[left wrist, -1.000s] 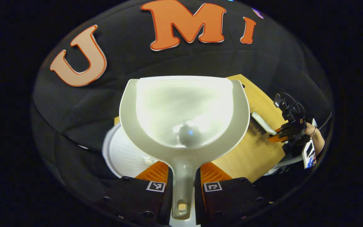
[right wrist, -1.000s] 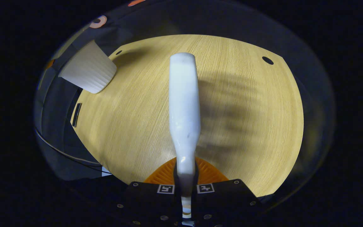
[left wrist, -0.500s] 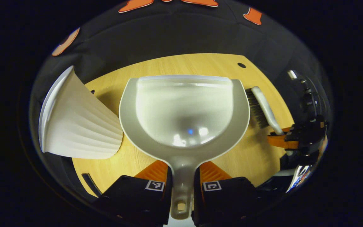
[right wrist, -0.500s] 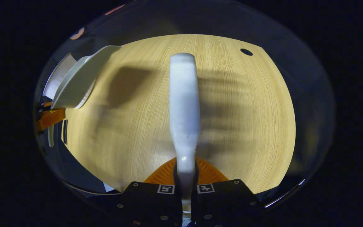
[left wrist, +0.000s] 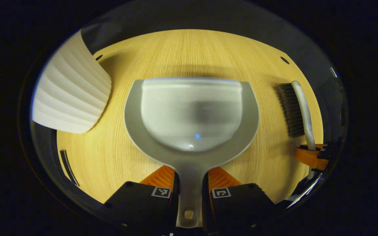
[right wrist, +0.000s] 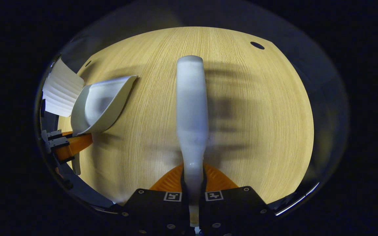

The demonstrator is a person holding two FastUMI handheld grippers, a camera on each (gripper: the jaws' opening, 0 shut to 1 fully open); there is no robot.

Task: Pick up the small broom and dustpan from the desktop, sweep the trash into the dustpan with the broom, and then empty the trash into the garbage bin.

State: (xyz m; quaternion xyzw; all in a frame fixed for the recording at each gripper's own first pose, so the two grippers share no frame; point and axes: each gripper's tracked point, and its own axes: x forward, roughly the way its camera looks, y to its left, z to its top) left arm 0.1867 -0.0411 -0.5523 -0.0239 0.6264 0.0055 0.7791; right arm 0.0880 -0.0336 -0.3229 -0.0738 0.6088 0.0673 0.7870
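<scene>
Left tongs (left wrist: pixel 190 193): I have them clamped on the dustpan (left wrist: pixel 192 114) handle, both fingers (left wrist: pixel 162 178) pressing its sides. The pan extends straight ahead of these tongs, open mouth facing away, over the tabletop (left wrist: pixel 189 49). I can't tell if its front edge touches the wood. Pan interior looks bare apart from a blurred dark patch and a small blue glint.

Garbage bin (left wrist: pixel 69 98): white, ribbed, ahead and to the left of the left tongs, near the pan's left rim but apart from it, at the tabletop's edge.

Right tongs (right wrist: pixel 194 193): closed on the broom (right wrist: pixel 191 108) handle, gripped at its narrow end, both fingers against it. The white back of the broom runs straight forward from these tongs over the tabletop, and the bristles are hidden under it from this camera. Striped shadow falls on the wood to the right of the broom.

In the left gripper view I see the broom far right of the left tongs, dark bristles facing the pan, well apart from it, with the right tongs holding its near end at the view's edge.

In the right gripper view the dustpan sits forward-left of the right tongs, tilted, the left tongs at its handle, the bin just beyond it.

I see 2 small dark holes in the tabletop near its far edge.
</scene>
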